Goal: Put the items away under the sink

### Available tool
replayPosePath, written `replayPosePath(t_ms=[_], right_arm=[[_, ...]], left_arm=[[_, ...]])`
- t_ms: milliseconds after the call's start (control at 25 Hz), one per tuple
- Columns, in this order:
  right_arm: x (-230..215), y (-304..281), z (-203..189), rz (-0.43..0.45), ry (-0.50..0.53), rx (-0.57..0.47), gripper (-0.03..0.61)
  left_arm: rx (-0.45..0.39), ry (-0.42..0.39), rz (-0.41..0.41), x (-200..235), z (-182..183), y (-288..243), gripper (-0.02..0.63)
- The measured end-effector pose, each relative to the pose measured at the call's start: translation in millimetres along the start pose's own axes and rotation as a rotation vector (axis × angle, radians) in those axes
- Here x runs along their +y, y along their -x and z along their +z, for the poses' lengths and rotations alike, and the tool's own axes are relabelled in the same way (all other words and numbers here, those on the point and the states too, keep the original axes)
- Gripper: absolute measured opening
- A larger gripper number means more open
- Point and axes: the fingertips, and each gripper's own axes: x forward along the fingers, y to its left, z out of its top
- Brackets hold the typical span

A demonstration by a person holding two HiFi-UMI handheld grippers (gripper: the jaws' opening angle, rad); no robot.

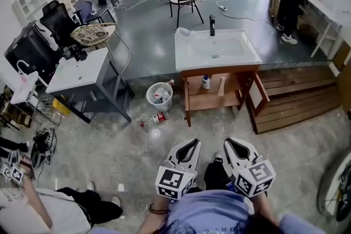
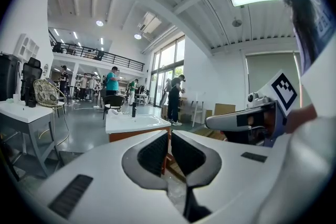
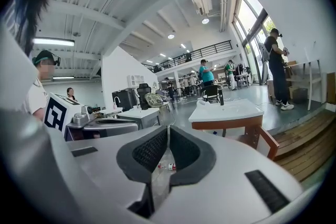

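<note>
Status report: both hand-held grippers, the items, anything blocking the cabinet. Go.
Left hand-held gripper shut, empty; right hand-held gripper shut, empty. Bottle and basket on floor left of sink cabinet. Cabinet door open; no obstacle seen ahead.

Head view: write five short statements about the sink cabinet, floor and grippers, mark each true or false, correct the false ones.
1. The cabinet door under the sink stands open. True.
2. A white bottle stands inside the cabinet. True.
3. The left gripper holds a bottle. False: it is shut and empty.
4. The basket stands right of the cabinet. False: it stands left of it in the head view.
5. A red-labelled bottle lies on the floor by the basket. True.
</note>
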Motion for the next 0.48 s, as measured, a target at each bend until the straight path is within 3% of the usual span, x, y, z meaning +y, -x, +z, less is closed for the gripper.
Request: replayPosePath(t_ms=[240, 480], right_arm=[[-13, 13, 4, -0.046, 0.003, -0.014, 0.028], [-49, 21, 24, -0.117, 0.015, -0.078, 0.028]], left_arm=[[0.002, -0.01, -0.002, -6, 2, 4, 0.02], [-0.014, -0.011, 0.048, 7, 2, 3, 0.02]])
